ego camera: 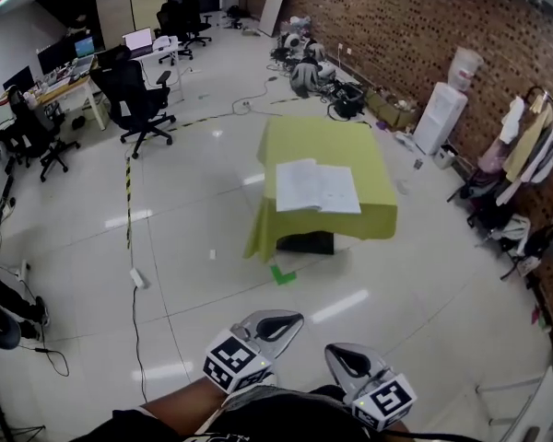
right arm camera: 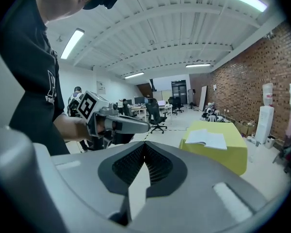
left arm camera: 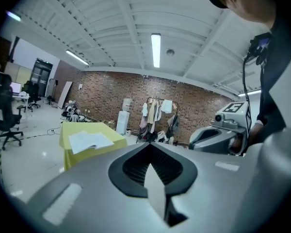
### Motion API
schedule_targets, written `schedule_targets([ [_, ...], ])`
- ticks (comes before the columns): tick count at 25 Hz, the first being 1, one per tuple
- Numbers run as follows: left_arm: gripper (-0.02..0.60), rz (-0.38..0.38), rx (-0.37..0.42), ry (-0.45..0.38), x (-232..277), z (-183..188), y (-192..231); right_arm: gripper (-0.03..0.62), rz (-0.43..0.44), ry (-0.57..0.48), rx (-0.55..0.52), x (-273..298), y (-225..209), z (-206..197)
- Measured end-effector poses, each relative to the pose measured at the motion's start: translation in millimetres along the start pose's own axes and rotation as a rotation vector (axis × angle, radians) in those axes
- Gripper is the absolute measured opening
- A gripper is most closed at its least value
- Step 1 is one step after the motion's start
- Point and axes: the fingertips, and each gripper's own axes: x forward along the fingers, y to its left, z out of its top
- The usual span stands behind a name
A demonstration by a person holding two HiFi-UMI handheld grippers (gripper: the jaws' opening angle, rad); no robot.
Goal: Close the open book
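Observation:
An open book [ego camera: 317,187] lies flat, white pages up, on a small table draped in a yellow-green cloth [ego camera: 324,138] in the middle of the room. The book also shows in the left gripper view [left arm camera: 89,141] and the right gripper view [right arm camera: 207,138]. Both grippers are held low at the bottom of the head view, well short of the table. My left gripper [ego camera: 278,322] [left arm camera: 150,148] is shut and holds nothing. My right gripper [ego camera: 347,358] [right arm camera: 145,148] has its jaws together, also holding nothing. Each gripper sees the other beside it.
Black office chairs [ego camera: 136,99] and desks with monitors [ego camera: 69,67] stand at the back left. A brick wall, a water dispenser [ego camera: 441,114] and a clothes rack [ego camera: 525,145] line the right. Cables [ego camera: 135,316], striped tape [ego camera: 127,201] and a green marker [ego camera: 282,274] lie on the pale floor.

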Motion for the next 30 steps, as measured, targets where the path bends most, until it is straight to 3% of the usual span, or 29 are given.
schedule_targets([
  [8, 0.008, 0.059, -0.067, 0.047, 36.9, 0.9, 70.5, 0.006, 0.039, 0.0, 0.076, 57.4, -74.4, 11.1],
  [13, 0.008, 0.1, -0.094, 0.037, 75.1, 11.7, 102.1, 0.006, 0.119, -0.011, 0.041, 88.1, -128.0, 23.4],
  [16, 0.008, 0.164, -0.13, 0.004, 102.2, 26.0, 134.8, 0.006, 0.162, -0.026, 0.011, 106.8, -171.7, 36.1],
  [22, 0.008, 0.266, -0.304, -0.069, 170.6, 50.9, 183.8, 0.006, 0.255, -0.046, -0.026, 117.1, -267.2, 71.6],
  [26, 0.008, 0.33, -0.333, -0.117, 214.3, 61.2, 216.1, 0.006, 0.279, -0.042, -0.071, 121.6, -327.0, 72.1],
  [30, 0.008, 0.37, -0.309, -0.108, 230.5, 71.2, 247.2, 0.006, 0.277, -0.026, -0.012, 137.5, -367.3, 68.0],
])
